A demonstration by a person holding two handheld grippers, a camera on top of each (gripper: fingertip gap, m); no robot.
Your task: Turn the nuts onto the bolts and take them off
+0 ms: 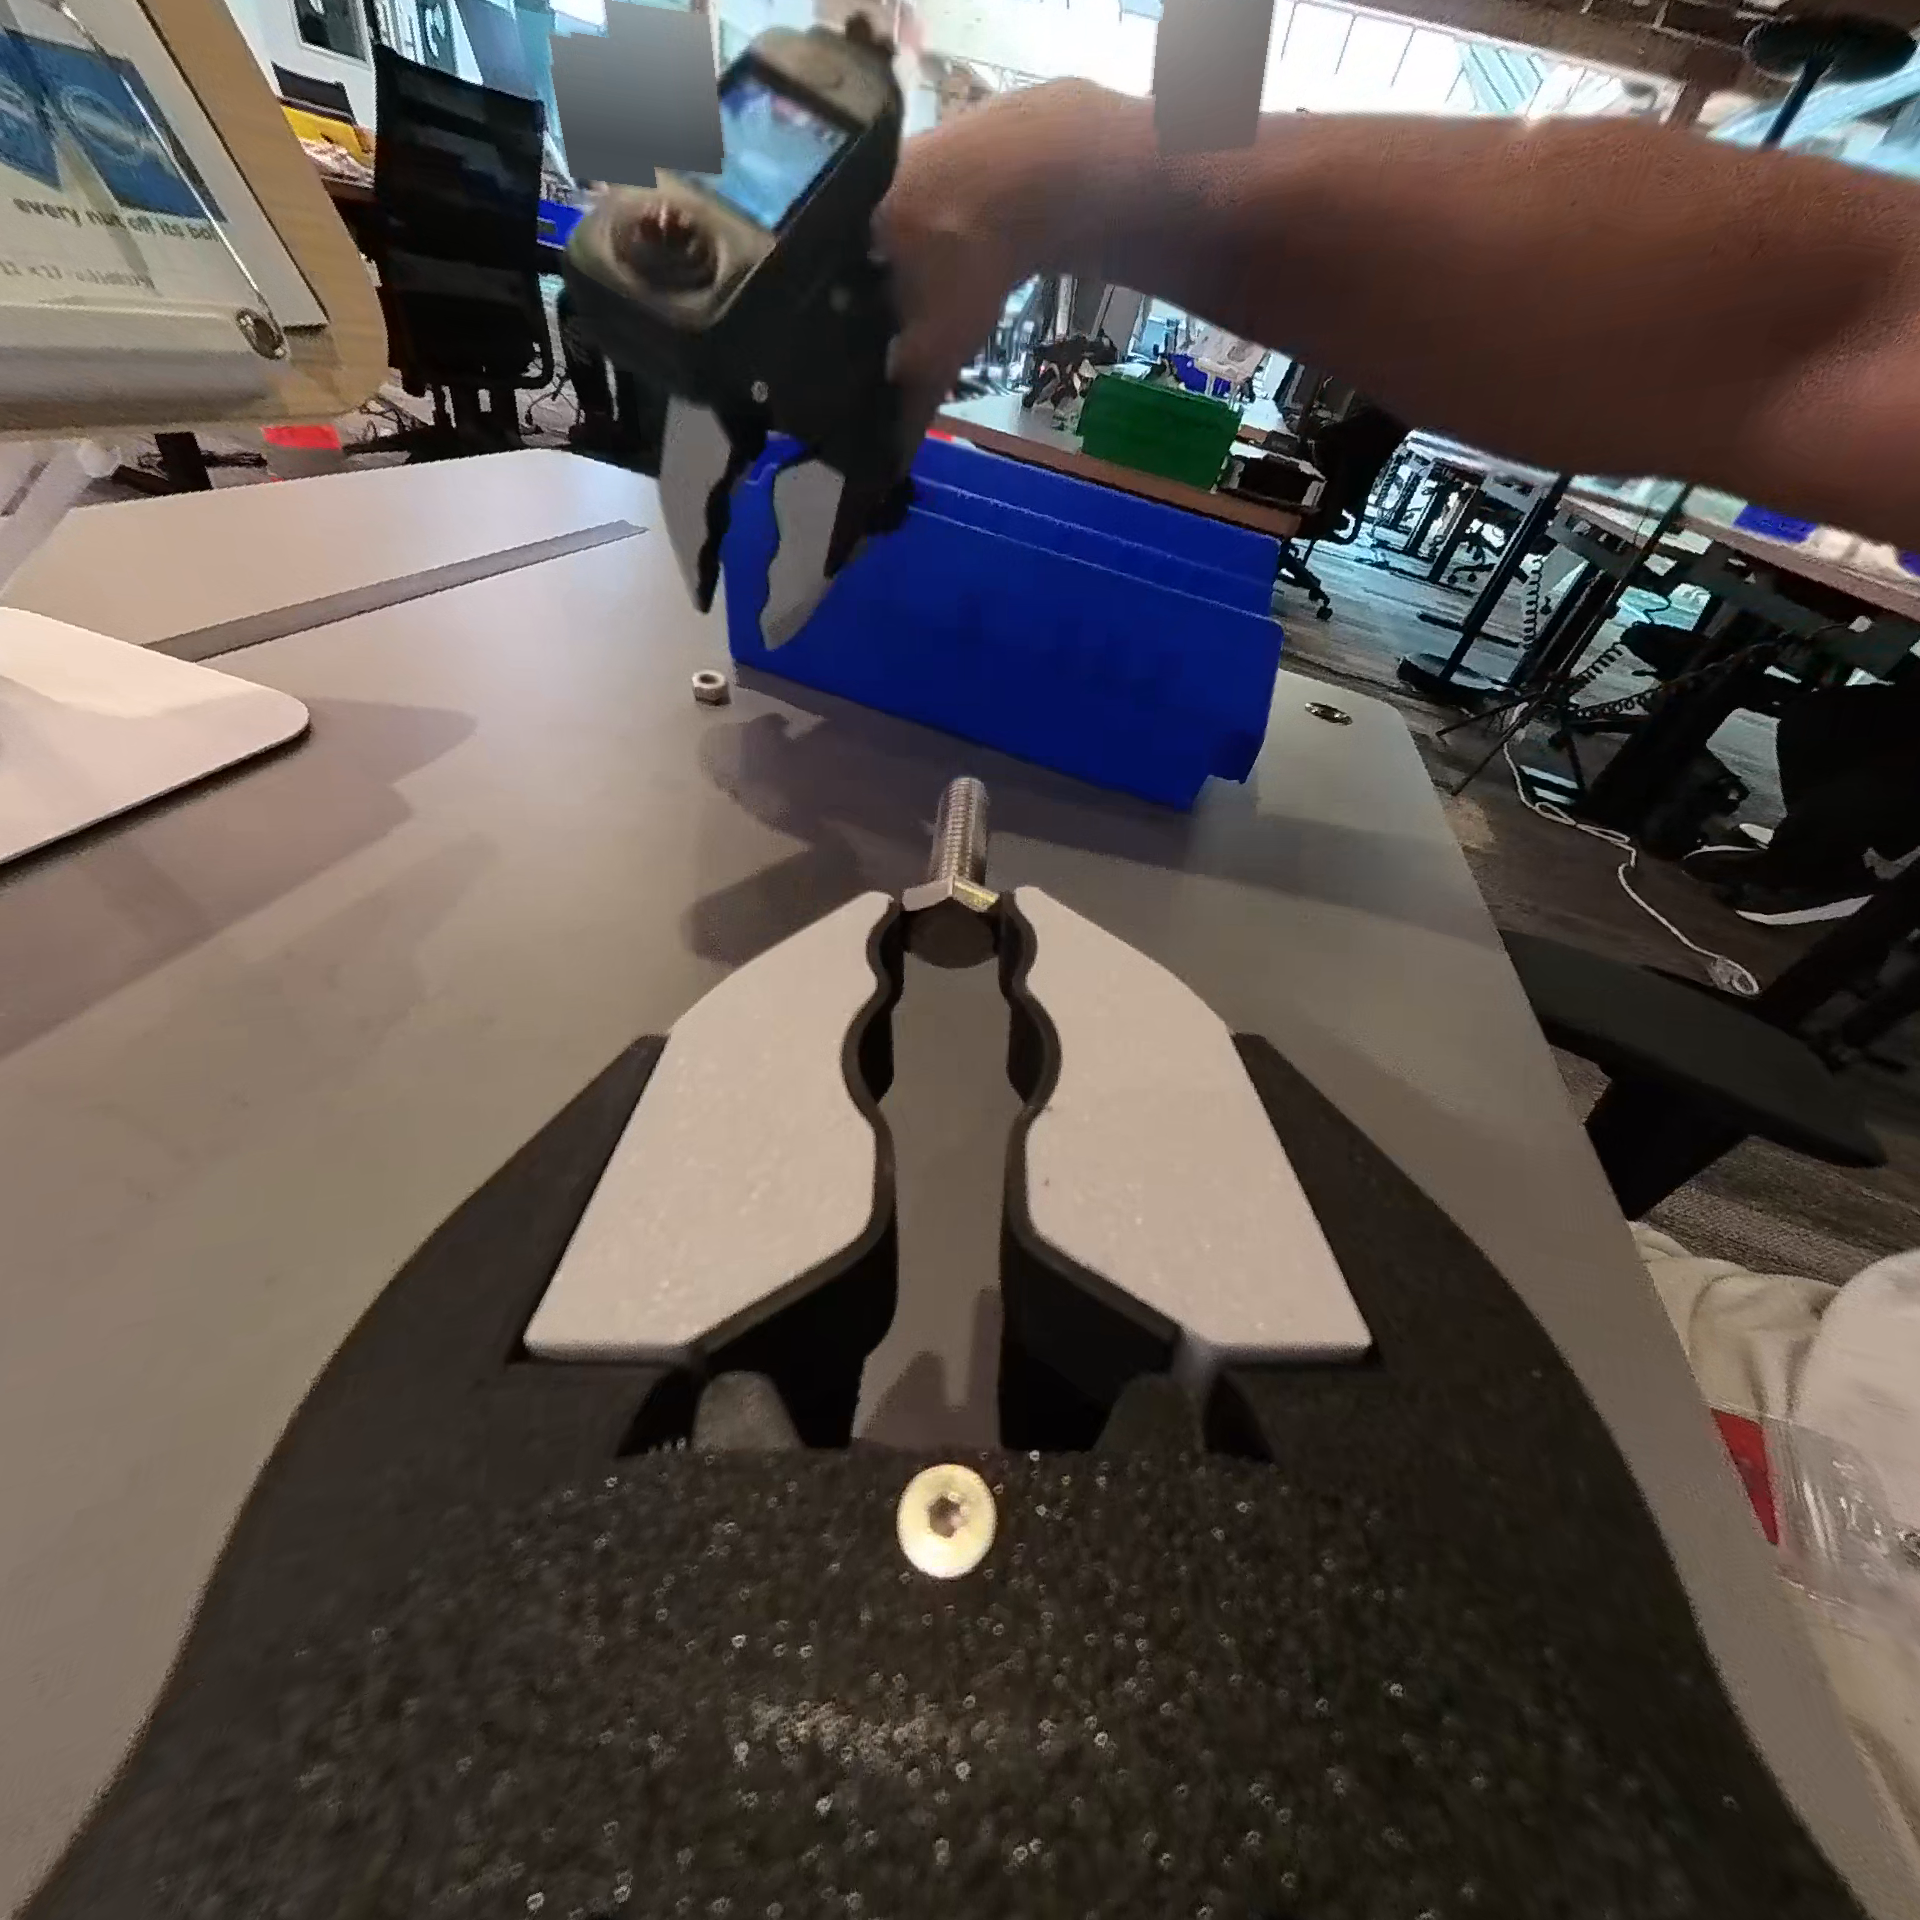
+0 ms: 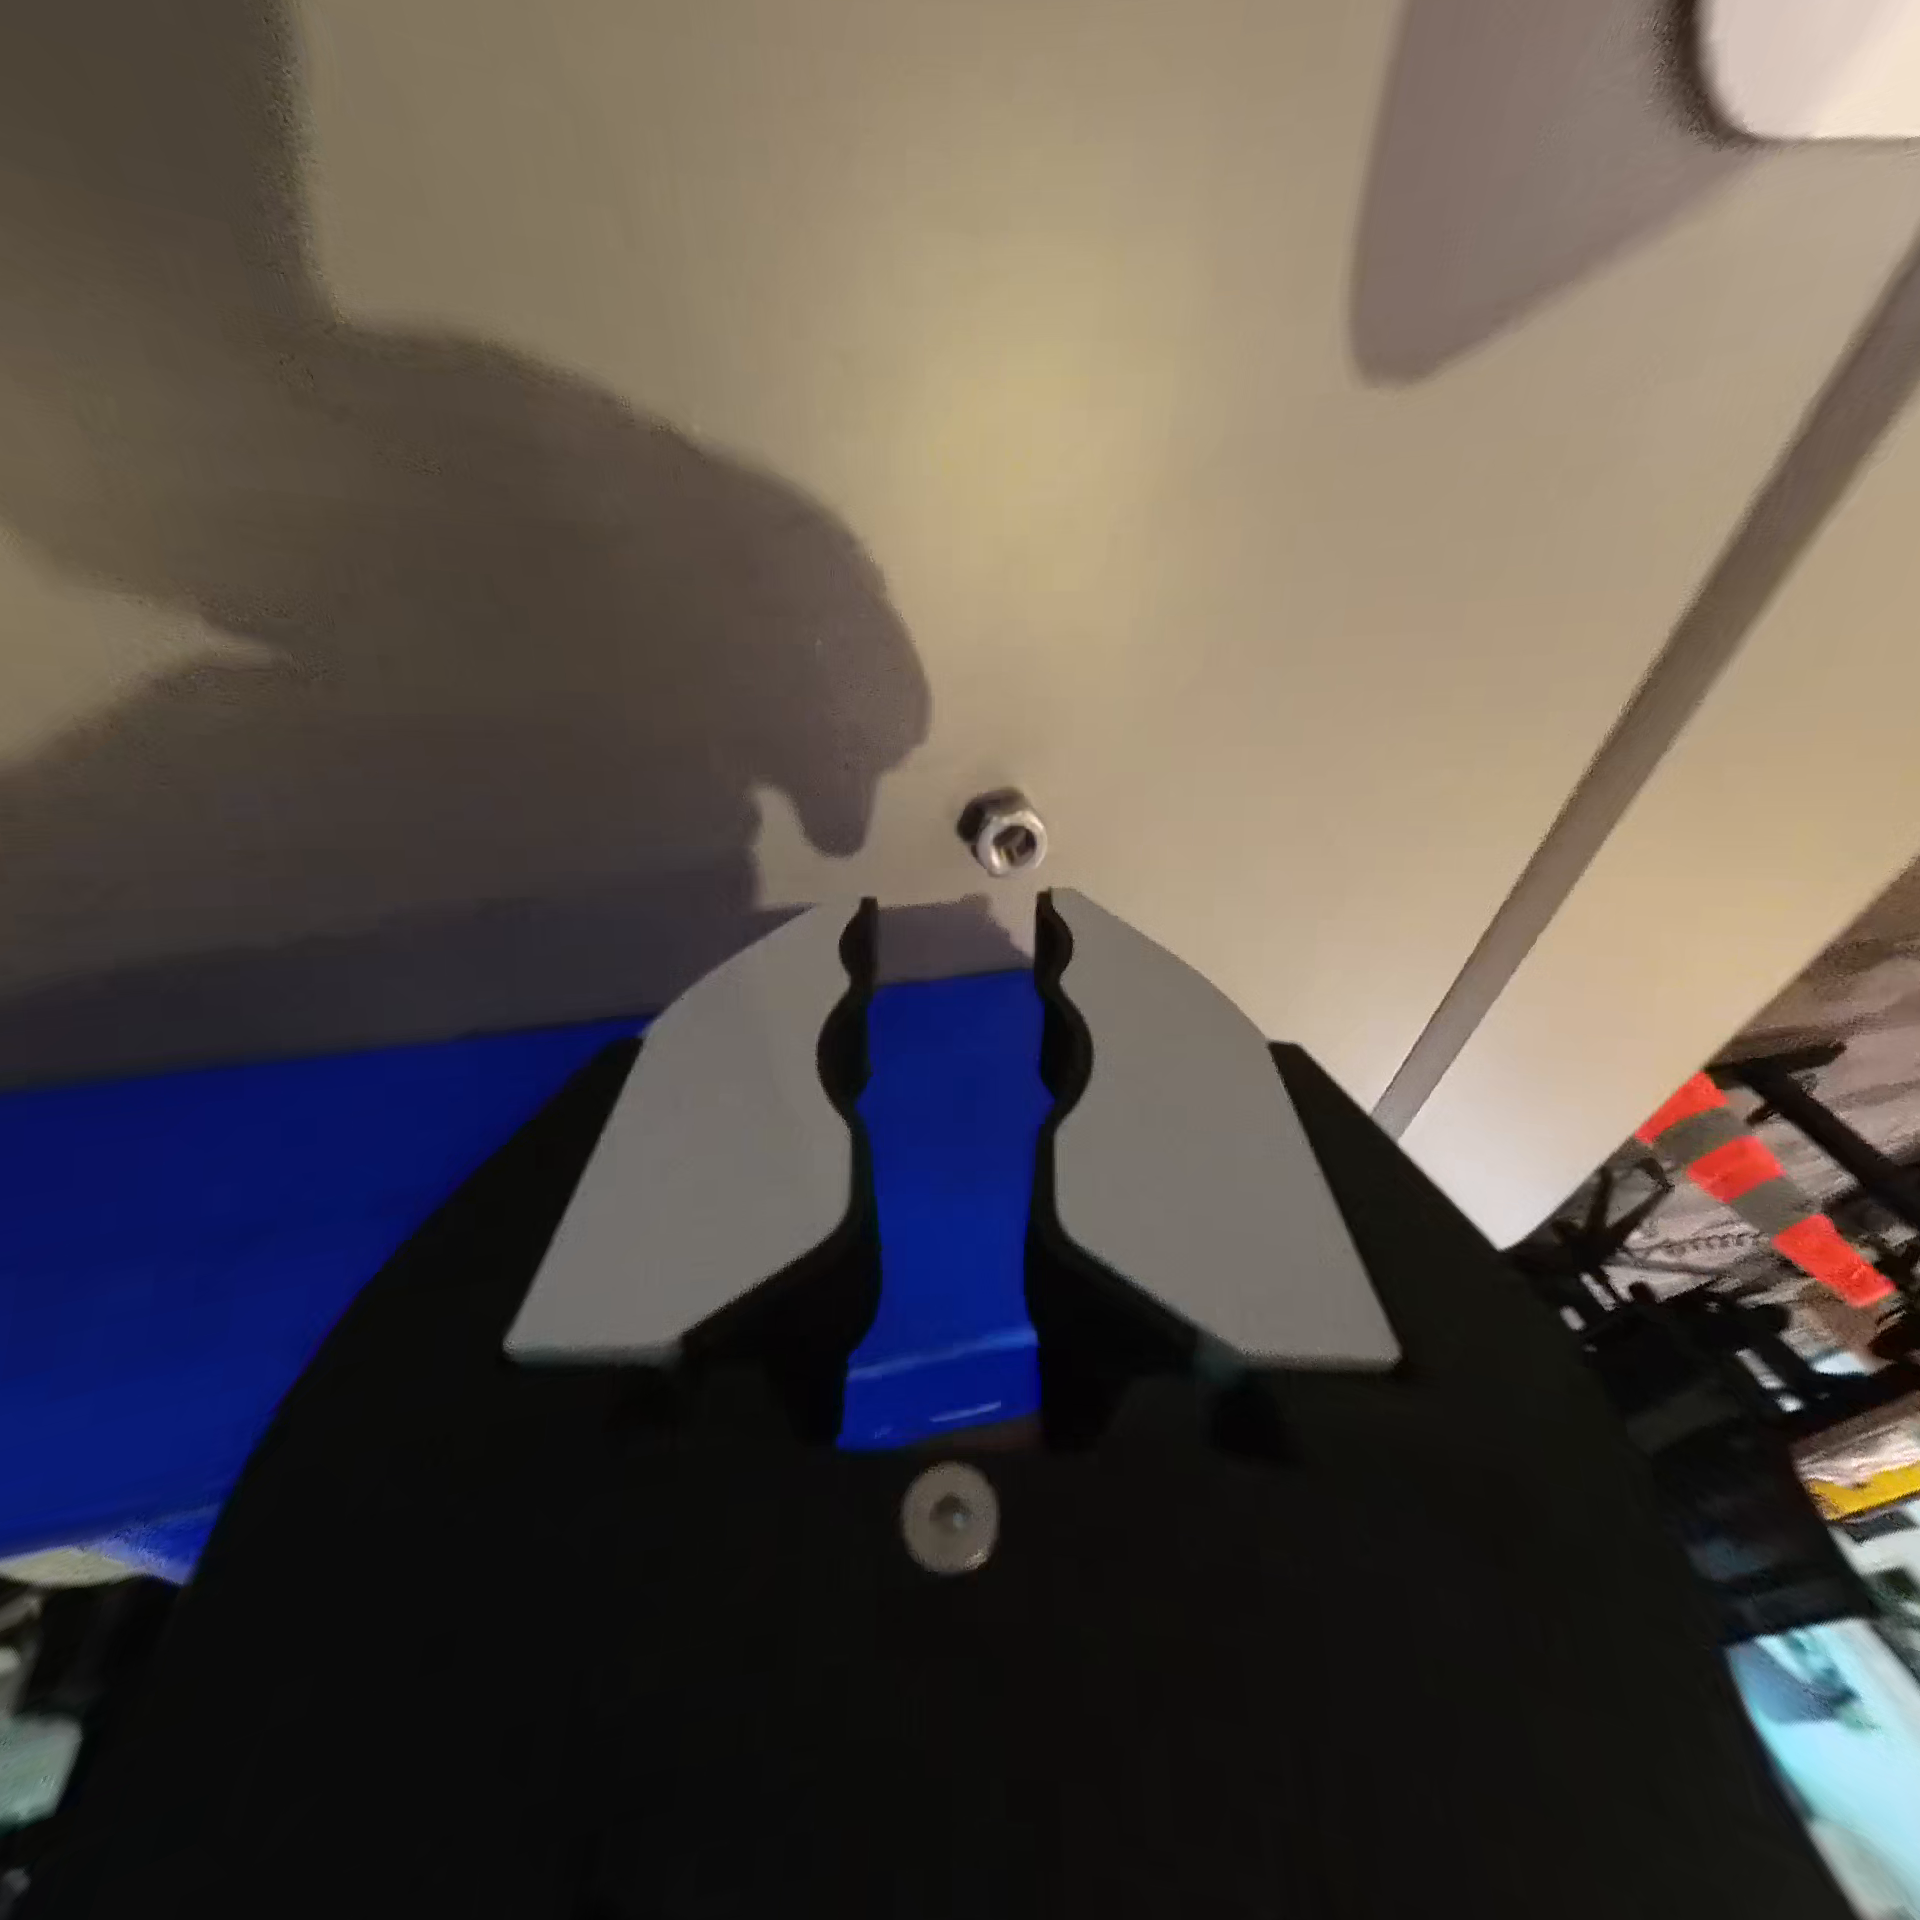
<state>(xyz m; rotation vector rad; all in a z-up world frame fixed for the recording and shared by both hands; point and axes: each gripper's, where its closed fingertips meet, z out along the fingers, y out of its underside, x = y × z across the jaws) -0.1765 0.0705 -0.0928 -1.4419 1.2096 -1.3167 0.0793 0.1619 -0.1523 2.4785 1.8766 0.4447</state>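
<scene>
While the left gripper (image 1: pixel 951 920) pinches the hex head of a steel bolt (image 1: pixel 958 847) between its fingertips, the threaded shank points away from the camera, out over the grey table (image 1: pixel 468 935). Jaws of this gripper are drawn in close on the head, with nothing else between them. A single loose nut (image 1: pixel 709 685) lies flat on the table, well beyond the bolt tip and to its left, just beside the near-left corner of a blue bin (image 1: pixel 1018 644). Right gripper (image 1: pixel 753 582), seen in the left wrist view, hangs in the air above that nut, tips angled downward, held by a hand (image 1: pixel 997 229) whose forearm crosses the upper right of the frame. From the right wrist view, the right gripper (image 2: pixel 956 906) has its jaws parted with a clear gap, empty; the nut (image 2: pixel 1003 832) sits on the table just past the tips, slightly toward the right finger, not touched. Blue bin wall (image 2: pixel 312 1195) fills the space under and between the fingers in this view. White flat stand base (image 1: pixel 114 717) rests on the table at far left. Gripper shadow falls across the table left of the nut.
</scene>
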